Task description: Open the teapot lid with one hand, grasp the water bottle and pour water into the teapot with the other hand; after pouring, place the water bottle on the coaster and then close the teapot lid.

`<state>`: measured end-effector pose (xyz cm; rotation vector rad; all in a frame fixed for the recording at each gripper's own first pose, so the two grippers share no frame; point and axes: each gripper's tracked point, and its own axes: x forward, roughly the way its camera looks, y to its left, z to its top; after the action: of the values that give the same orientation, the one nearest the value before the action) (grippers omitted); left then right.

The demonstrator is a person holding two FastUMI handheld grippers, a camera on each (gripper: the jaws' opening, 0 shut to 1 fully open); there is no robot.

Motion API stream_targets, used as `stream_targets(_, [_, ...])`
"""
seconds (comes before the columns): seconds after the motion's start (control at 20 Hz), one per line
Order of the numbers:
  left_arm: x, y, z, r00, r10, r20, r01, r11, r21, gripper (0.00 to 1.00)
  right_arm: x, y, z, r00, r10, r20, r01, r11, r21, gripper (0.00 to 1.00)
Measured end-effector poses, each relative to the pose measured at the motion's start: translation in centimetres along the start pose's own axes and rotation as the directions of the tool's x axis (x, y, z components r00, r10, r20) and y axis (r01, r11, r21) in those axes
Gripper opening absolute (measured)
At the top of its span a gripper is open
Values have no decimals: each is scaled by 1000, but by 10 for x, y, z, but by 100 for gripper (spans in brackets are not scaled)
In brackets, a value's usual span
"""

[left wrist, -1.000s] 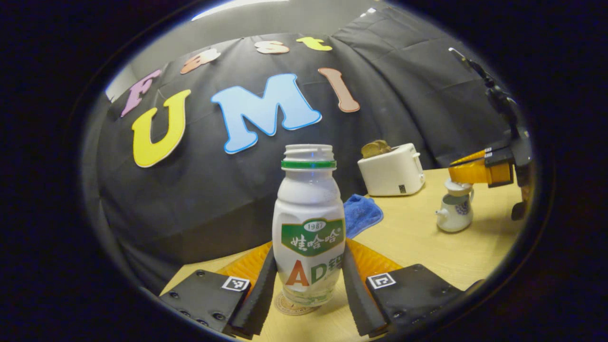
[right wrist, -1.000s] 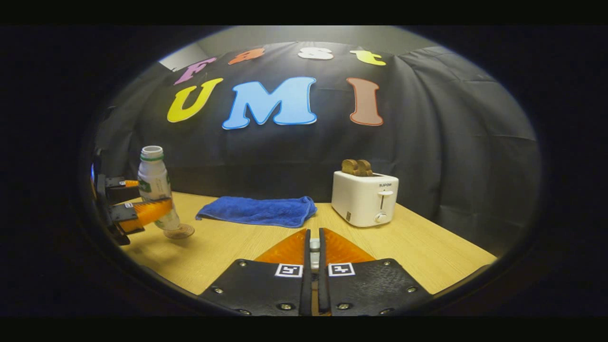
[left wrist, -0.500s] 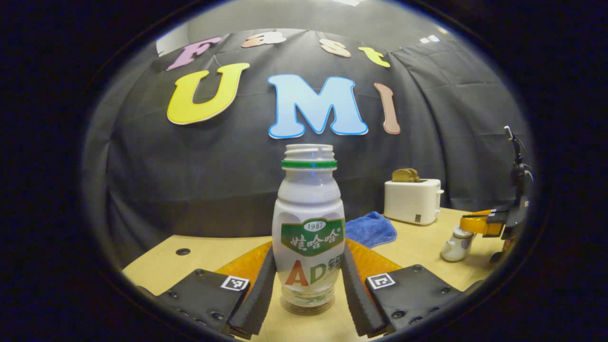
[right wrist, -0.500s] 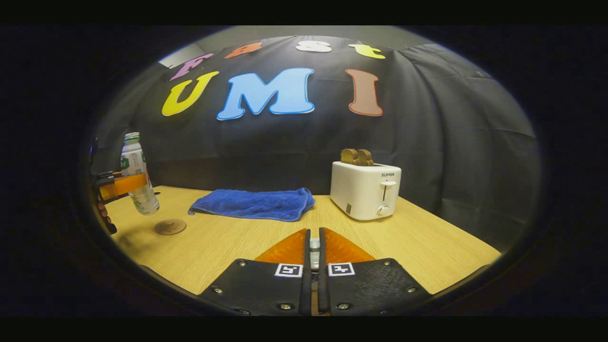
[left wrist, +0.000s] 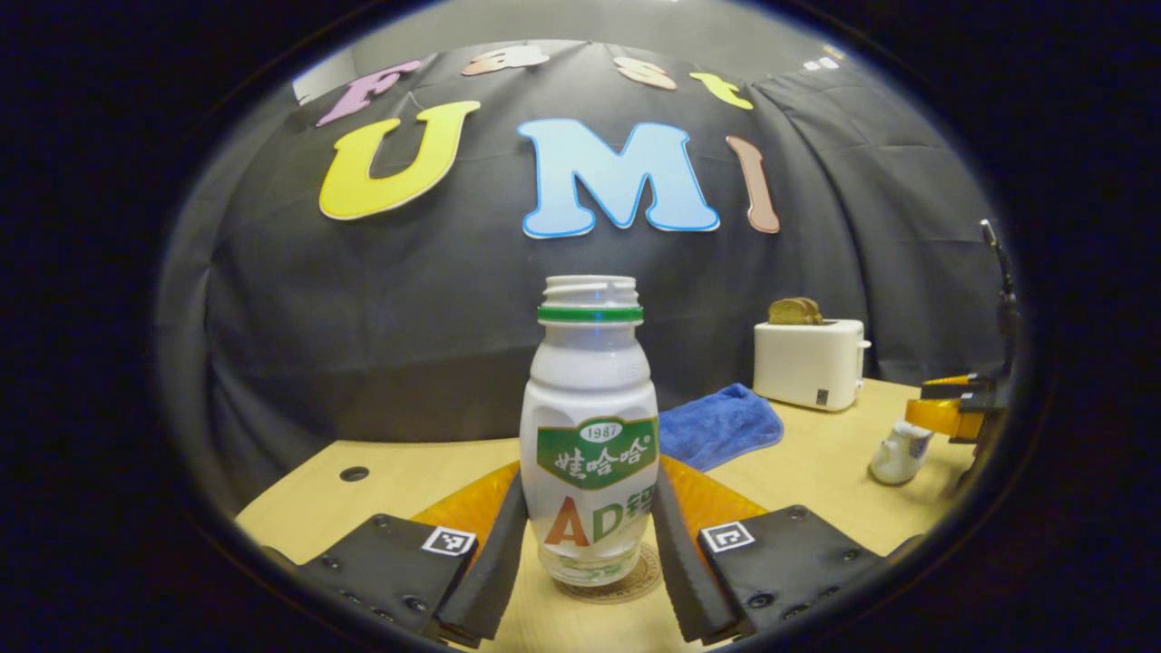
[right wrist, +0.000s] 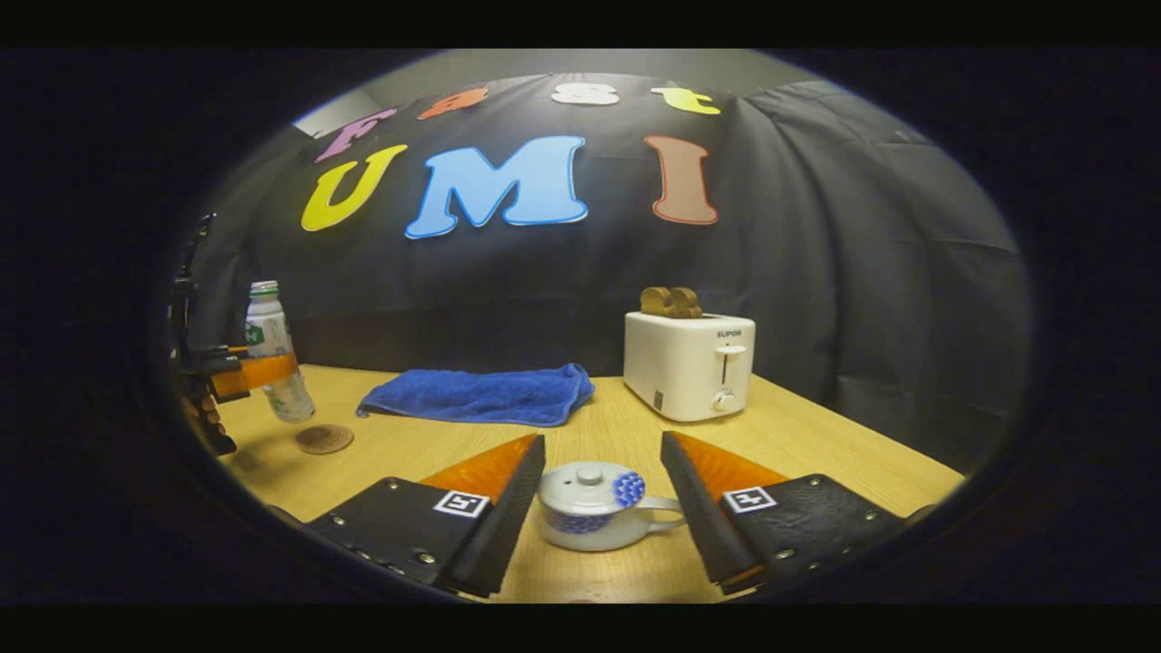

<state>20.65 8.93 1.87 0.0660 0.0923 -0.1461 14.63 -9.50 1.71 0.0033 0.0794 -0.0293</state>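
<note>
A white water bottle (left wrist: 590,426) with a green label and no cap stands upright between the fingers of my left gripper (left wrist: 590,476), which is shut on it. The bottle (right wrist: 272,354) hangs a little above a round brown coaster (left wrist: 626,587), slightly to the left of the coaster (right wrist: 324,439) in the right gripper view. My right gripper (right wrist: 603,444) is open around the white-and-blue teapot (right wrist: 594,508), whose lid (right wrist: 585,482) sits on it. In the left gripper view, the teapot (left wrist: 898,453) stands at the far right under the right gripper (left wrist: 948,410).
A blue towel (right wrist: 481,396) lies at the back of the wooden table (right wrist: 816,453). A white toaster (right wrist: 689,363) with toast in it stands to its right. A small hole (left wrist: 354,473) marks the tabletop at the left.
My right gripper has gone from shut on the lid's knob to open, with the lid now on the teapot. The left gripper carried the bottle up, away, then back down over the coaster.
</note>
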Motion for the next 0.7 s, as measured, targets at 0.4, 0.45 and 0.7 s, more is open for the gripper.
stream_targets(0.4, [21, 3, -22, 998, -35, -54, 27, 988, -155, 82, -10, -13, 14, 998, -25, 56, 22, 998, 53, 80])
stream_targets(0.45, [21, 2, -25, 998, -34, -61, 25, 989, -149, 82, -10, -12, 14, 998, -23, 55, 20, 998, 53, 80])
stream_targets(0.7, [24, 0, -36, 996, -37, -85, 24, 990, -141, 76, -10, -8, 13, 999, -2, 51, 0, 999, 49, 80])
